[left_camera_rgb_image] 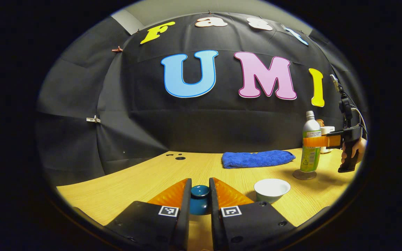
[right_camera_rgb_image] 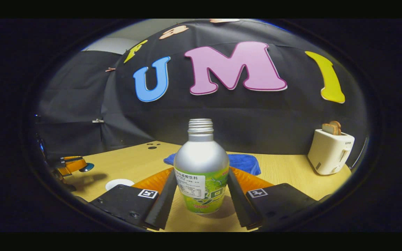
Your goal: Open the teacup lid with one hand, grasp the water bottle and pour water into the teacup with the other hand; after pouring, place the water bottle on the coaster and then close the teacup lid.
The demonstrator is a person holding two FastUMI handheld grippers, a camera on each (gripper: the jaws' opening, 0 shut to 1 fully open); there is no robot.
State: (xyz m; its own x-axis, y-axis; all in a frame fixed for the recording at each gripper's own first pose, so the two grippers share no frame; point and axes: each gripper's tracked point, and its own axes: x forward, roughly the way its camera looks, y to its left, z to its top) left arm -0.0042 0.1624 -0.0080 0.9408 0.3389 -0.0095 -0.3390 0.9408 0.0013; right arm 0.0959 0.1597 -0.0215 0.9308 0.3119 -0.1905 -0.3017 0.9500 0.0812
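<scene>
Left gripper (left_camera_rgb_image: pixel 200 195) is pinching the teacup lid (left_camera_rgb_image: pixel 200 199), right gripper (right_camera_rgb_image: pixel 201 190) is clamped on the water bottle (right_camera_rgb_image: pixel 201 167) standing on its coaster (left_camera_rgb_image: pixel 304 174).

Uncapped bottle (right_camera_rgb_image: pixel 201 167) upright on coaster (left_camera_rgb_image: pixel 304 174)

The table (left_camera_rgb_image: pixel 145 174) is pale wood-grain with a smooth, faintly shiny face; on it, behind the teacup (left_camera_rgb_image: pixel 272 190), lies a blue towel (left_camera_rgb_image: pixel 257 158) of fuzzy, matt cloth; the teacup looks glazed ceramic, glossy; its lid (left_camera_rgb_image: pixel 200 198) likewise; the water bottle (right_camera_rgb_image: pixel 201 167) is brushed matt metal with a glossy printed label; right of it, a toaster (right_camera_rgb_image: pixel 330 151) of smooth plastic.
</scene>
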